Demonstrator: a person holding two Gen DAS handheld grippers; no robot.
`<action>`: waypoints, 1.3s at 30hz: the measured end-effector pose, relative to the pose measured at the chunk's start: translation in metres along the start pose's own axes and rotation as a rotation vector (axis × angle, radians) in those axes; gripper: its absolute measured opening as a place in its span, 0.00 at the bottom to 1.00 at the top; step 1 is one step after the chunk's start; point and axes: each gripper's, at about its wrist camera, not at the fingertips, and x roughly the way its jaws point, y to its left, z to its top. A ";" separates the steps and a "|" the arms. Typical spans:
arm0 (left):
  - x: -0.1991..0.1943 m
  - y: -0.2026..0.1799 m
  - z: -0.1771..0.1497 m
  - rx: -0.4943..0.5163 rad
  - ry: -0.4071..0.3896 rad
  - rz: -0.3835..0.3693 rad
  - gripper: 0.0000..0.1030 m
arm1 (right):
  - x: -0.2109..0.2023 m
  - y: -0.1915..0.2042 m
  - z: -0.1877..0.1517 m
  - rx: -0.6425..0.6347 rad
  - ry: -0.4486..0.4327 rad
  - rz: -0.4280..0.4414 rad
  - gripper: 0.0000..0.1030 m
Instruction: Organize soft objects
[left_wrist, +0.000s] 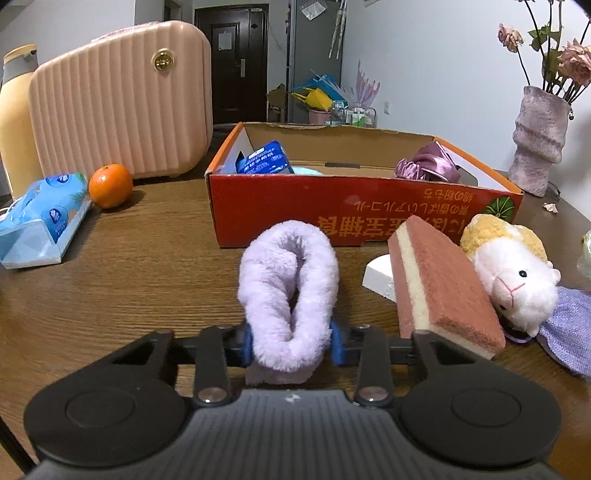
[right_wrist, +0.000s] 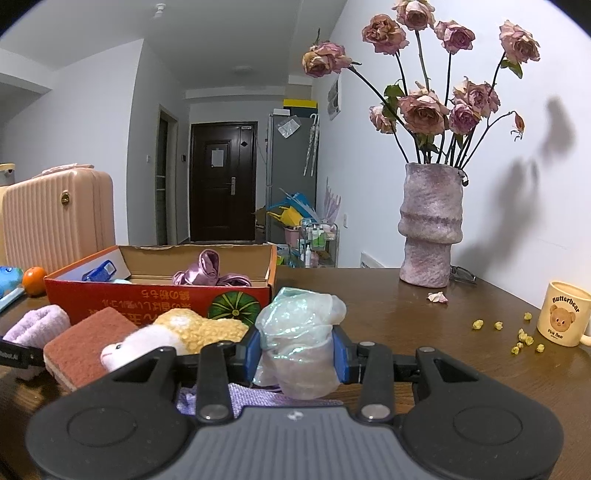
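In the left wrist view, low in the centre of the frame, our left gripper (left_wrist: 291, 341) is closed on a fluffy lilac sock (left_wrist: 290, 291): the blue pads squeeze its lower end from both sides, and the rest of the sock rises as a soft loop toward the middle of the picture. Just above it, across the centre of the frame, stands the open red cardboard box (left_wrist: 364, 218), already holding a blue packet (left_wrist: 264, 158) at its left end and a purple satin scrunchie (left_wrist: 430, 164) at its right. To the right of the sock a pink-and-yellow sponge (left_wrist: 441, 284) leans beside a plush sheep (left_wrist: 511, 269), both on the wooden table (left_wrist: 147, 266). In the right wrist view, our right gripper (right_wrist: 297, 354) sits at lower centre, partly closed on a crumpled iridescent plastic bag (right_wrist: 301, 336), its pads pressing the bag's sides. We judge the step in hand to be carrying the sock to the box. To do it well, we would lift straight up first, so the dangling loop clears the near wall of the box, then travel toward the bare middle of the box floor, between the packet and the scrunchie. The sock is plush and will compress, so a firm hold matters; a loose one could let it slide out. We would open only once the sock is inside the box, and keep the other gripper well out of the path.
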 end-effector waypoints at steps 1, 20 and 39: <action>-0.001 0.000 0.000 0.001 -0.006 0.003 0.33 | 0.000 0.000 0.000 -0.001 -0.002 -0.002 0.37; -0.044 -0.007 0.005 -0.054 -0.168 0.040 0.31 | -0.012 0.026 0.004 0.027 -0.054 0.042 0.37; -0.075 -0.030 0.016 -0.079 -0.278 0.024 0.31 | -0.021 0.064 0.019 0.042 -0.128 0.138 0.37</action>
